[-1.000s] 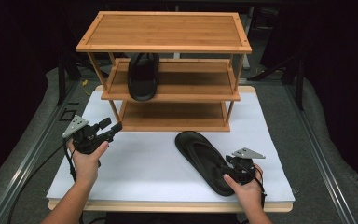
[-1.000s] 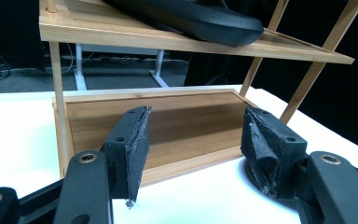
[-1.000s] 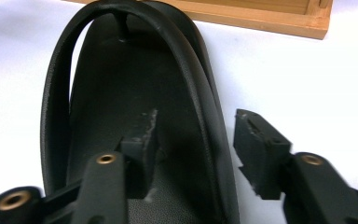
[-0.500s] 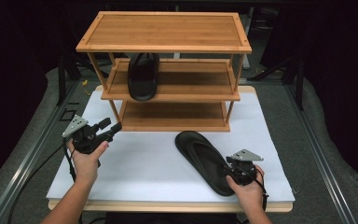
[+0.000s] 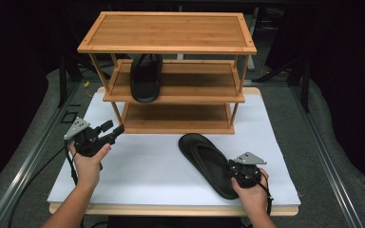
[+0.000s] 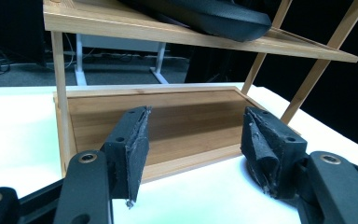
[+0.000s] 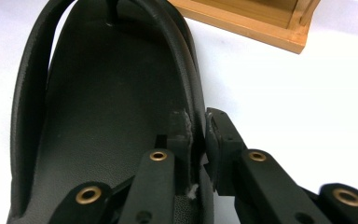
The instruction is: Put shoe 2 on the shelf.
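A black flip-flop [image 5: 208,161] lies on the white tabletop [image 5: 147,166], toe toward the wooden rack [image 5: 171,71]. My right gripper [image 5: 243,171] has just been closing and is shut on that flip-flop's right rim [image 7: 198,126], one jaw inside the sole, one outside. The second black flip-flop [image 5: 146,76] rests on the rack's middle shelf, its end [image 6: 214,16] overhanging in the left gripper view. My left gripper [image 5: 115,130] hovers at the left, pointing at the rack's bottom shelf [image 6: 168,121]. Its jaws stand apart with nothing between them, and the gripper [image 6: 193,140] is open.
The three-tier rack stands at the back middle of the tabletop, its top shelf [image 5: 168,31] bare. Cables trail from both grippers toward the table's front edge. Grey padding [image 5: 28,142] borders the table on both sides.
The right gripper's jaws have closed onto the rim of the flip-flop on the table. Both hands have stayed where they were.
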Motion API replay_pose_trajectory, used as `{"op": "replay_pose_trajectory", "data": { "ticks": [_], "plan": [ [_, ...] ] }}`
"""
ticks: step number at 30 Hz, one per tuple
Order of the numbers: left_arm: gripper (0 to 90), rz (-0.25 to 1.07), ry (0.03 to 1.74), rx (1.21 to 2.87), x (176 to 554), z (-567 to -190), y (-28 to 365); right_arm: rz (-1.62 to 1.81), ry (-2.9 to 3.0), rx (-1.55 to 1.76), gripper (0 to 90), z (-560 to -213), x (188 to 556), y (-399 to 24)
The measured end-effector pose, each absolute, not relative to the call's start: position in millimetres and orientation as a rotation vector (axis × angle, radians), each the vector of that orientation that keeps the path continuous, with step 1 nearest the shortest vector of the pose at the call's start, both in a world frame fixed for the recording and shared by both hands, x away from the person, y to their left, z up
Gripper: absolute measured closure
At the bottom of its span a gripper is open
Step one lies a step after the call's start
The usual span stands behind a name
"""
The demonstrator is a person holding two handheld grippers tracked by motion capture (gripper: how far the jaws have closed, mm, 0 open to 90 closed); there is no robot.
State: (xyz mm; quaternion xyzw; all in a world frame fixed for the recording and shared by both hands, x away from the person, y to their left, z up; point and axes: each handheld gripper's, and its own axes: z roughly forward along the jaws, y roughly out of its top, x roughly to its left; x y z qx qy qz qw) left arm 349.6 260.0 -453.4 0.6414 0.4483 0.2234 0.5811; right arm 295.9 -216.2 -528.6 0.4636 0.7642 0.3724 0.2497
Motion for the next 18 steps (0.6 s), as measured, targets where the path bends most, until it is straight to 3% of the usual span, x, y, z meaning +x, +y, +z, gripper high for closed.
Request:
{"op": "replay_pose_trajectory", "data": {
  "ticks": [18],
  "plan": [
    [41.1,0.518,1.055,1.488,350.2,-453.3,262.7,1.048,2.076,1.239,84.6,-522.9,294.0,-217.4]
  ]
}}
